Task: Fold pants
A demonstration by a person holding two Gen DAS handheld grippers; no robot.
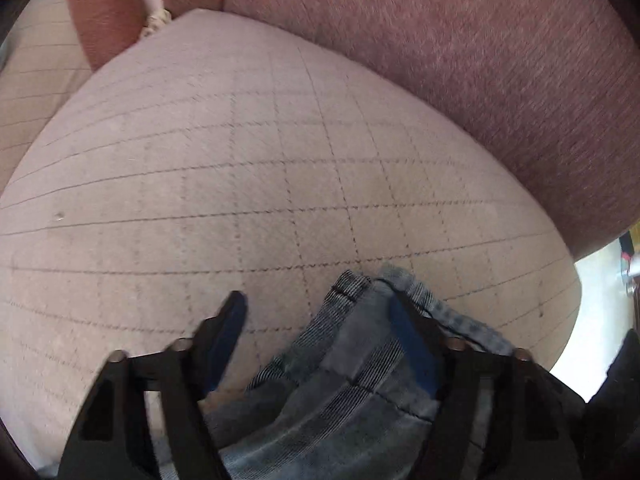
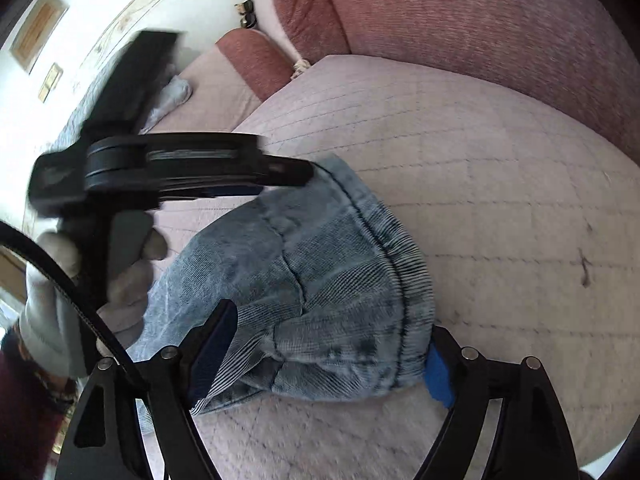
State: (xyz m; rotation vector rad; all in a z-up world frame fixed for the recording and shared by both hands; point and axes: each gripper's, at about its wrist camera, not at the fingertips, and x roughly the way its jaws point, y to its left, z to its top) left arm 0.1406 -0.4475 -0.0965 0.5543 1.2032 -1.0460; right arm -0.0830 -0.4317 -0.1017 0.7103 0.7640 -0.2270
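Straddling folded pants, both left gripper and right gripper spread apart, fabric's lower part hidden.

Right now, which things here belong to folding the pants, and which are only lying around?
For the job:
- denim pants, bunched on the quilted sofa seat
- left claw and right claw, both open

Lying about:
- pale cloth on the far seat
- reddish back cushions

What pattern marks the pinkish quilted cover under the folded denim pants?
A grid of dark stitched lines on the pinkish quilted cover, clearest in the left wrist view.
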